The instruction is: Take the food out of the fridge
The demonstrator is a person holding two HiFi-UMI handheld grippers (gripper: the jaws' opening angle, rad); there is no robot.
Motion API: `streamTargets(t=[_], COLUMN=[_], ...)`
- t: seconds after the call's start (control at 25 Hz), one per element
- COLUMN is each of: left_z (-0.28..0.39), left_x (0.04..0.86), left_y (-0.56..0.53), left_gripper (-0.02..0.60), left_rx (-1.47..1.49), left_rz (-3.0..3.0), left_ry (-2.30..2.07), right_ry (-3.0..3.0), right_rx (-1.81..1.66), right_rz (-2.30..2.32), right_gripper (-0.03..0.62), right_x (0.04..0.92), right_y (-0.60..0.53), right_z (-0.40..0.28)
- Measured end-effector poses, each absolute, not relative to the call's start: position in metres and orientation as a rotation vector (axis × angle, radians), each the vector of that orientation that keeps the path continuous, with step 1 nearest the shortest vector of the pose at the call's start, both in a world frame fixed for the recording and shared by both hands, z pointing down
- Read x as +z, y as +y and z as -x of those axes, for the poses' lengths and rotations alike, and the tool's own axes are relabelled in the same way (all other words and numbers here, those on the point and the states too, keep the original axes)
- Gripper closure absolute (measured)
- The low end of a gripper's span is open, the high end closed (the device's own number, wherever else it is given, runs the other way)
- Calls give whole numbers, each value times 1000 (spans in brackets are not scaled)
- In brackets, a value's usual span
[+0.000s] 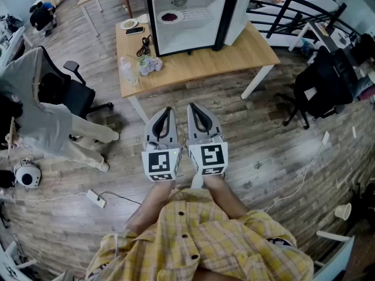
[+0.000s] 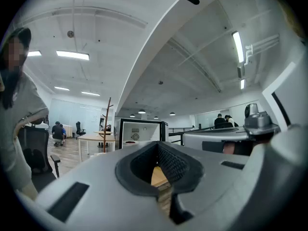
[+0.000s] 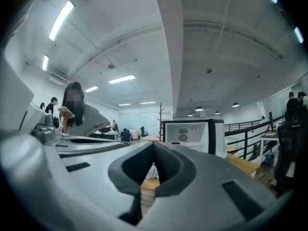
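Note:
A small black fridge [image 1: 186, 15] stands on a wooden table [image 1: 234, 54] ahead, its door [image 1: 238, 13] swung open to the right. On its white upper shelf sits a plate of dark food [image 1: 170, 17]. My left gripper [image 1: 168, 110] and right gripper [image 1: 192, 106] are held side by side over the floor, well short of the table, both shut and empty. The left gripper view shows shut jaws [image 2: 157, 146] with the fridge [image 2: 142, 131] far off. In the right gripper view the jaws [image 3: 154, 146] are shut too, the fridge [image 3: 192, 136] beyond.
On the table's left part lie a plate [image 1: 129, 23], a phone [image 1: 134, 31], a black cable [image 1: 143, 47], a clear bottle [image 1: 125, 69] and a pale flower bunch [image 1: 150, 65]. A person [image 1: 35, 110] is at the left, an office chair [image 1: 328, 86] at the right.

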State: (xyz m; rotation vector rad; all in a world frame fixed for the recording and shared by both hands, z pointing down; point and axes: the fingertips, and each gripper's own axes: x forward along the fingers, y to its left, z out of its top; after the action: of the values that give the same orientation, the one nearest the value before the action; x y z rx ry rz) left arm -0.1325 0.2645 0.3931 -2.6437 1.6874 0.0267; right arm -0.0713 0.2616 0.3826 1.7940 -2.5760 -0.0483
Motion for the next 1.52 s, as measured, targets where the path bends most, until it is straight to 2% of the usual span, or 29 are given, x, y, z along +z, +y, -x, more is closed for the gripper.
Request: streamTargets(t=[1.04, 1.52], left_z=[61, 43], left_x=[423, 441], left_y=[243, 159], left_gripper=[574, 574], left_rx=[-82, -61], left_rz=[2586, 2620], left_ry=[1817, 1815], right_ry=[-2669, -2621], right_rx=[42, 60], right_rz=[-1637, -1658], right_gripper=[586, 586], right_x=[411, 430], right_y=[233, 151], right_z=[-1, -24])
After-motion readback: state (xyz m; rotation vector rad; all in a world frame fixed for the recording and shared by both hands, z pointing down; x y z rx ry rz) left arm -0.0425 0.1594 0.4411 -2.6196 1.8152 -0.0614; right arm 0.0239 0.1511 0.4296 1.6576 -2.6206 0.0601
